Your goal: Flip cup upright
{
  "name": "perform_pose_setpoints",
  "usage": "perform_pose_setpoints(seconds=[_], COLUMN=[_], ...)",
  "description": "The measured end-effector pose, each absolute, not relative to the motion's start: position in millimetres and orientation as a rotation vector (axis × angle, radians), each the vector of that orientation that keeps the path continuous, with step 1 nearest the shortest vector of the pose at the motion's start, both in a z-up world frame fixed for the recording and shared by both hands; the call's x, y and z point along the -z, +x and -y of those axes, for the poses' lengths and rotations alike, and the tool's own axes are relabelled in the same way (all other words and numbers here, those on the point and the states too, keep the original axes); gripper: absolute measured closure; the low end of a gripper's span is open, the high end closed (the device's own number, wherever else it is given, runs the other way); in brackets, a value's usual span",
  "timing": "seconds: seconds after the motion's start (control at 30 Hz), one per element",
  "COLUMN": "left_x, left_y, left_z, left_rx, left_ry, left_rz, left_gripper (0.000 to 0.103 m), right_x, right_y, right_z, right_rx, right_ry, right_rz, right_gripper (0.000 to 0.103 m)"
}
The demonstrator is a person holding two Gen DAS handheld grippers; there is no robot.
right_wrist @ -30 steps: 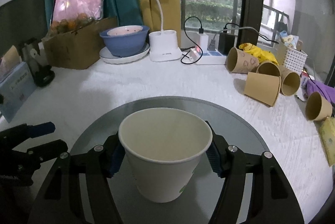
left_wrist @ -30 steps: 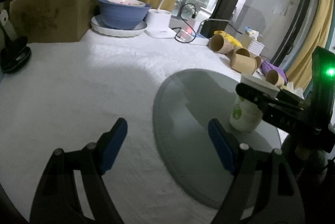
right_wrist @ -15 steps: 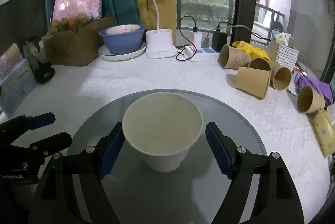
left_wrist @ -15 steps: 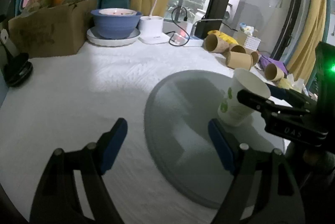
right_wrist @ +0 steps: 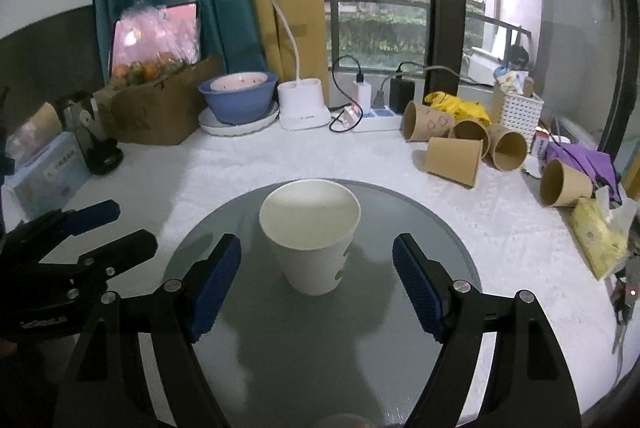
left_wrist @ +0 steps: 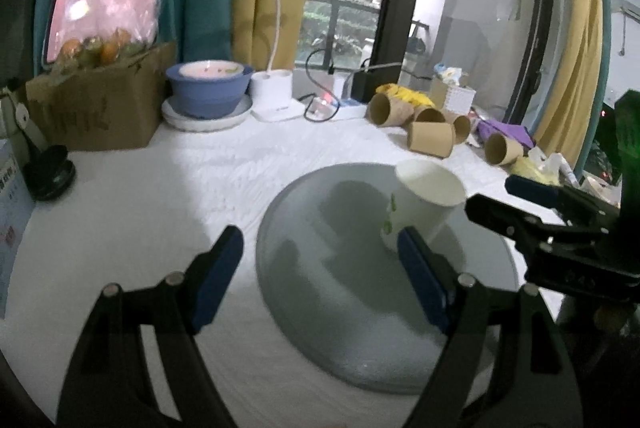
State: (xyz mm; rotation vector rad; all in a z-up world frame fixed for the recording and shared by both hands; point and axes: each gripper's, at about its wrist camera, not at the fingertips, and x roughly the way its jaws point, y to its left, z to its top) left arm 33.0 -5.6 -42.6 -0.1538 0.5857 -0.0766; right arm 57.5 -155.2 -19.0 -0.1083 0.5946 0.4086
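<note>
White fleecy-covered bench [right_wrist: 248, 168] carrying a round grey glass disc [right_wrist: 420, 340], a smooth, level base. On it stands the white paper cup [right_wrist: 310, 234], tapered, mouth up, apparently already righted. Right gripper [right_wrist: 316, 282]: blue ribbed fingers [right_wrist: 416, 282] released, spread clear of the cup. Left gripper [left_wrist: 320, 276]: fingers likewise apart, empty, beside the disc.

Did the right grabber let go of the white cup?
Yes. The right gripper has opened and backed away; the white cup stands alone, mouth up, on the grey round mat.
</note>
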Motion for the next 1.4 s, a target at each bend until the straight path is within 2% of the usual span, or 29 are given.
perform_pose_setpoints(seconds=[0.43, 0.47, 0.53, 0.57, 0.93, 1.13, 1.27, 1.4], left_x=[-12, -15, -26, -30, -76, -90, -93, -92], left_y=[3, 0, -6, -8, -41, -49, -55, -59], left_z=[38, 41, 44, 44, 54, 53, 52, 49], left_rx=[0.114, 0.112, 0.114, 0.116, 0.059, 0.048, 0.053, 0.047], left_ry=[-0.068, -0.059, -0.046, -0.045, 0.019, 0.013, 0.005, -0.02], left_rz=[-0.437, -0.422, -0.386, -0.373, -0.213, -0.192, -0.184, -0.181], left_gripper=[0.022, 0.021, 0.01, 0.009, 0.009, 0.009, 0.009, 0.009], right_x=[-26, -30, -37, -42, -90, -105, -110, -111], right_y=[13, 9, 4, 1, -36, -50, -55, -56], right_z=[182, 184, 189, 192, 217, 220, 223, 222], right_rx=[-0.378, -0.373, -0.367, -0.362, -0.32, -0.322, -0.321, -0.325], right_ry=[-0.059, -0.057, -0.052, -0.049, -0.02, -0.02, -0.013, -0.009], right_rz=[-0.481, -0.468, -0.447, -0.437, -0.329, -0.294, -0.28, -0.281], right_gripper=[0.022, 0.022, 0.022, 0.022, 0.022, 0.022, 0.016, 0.016])
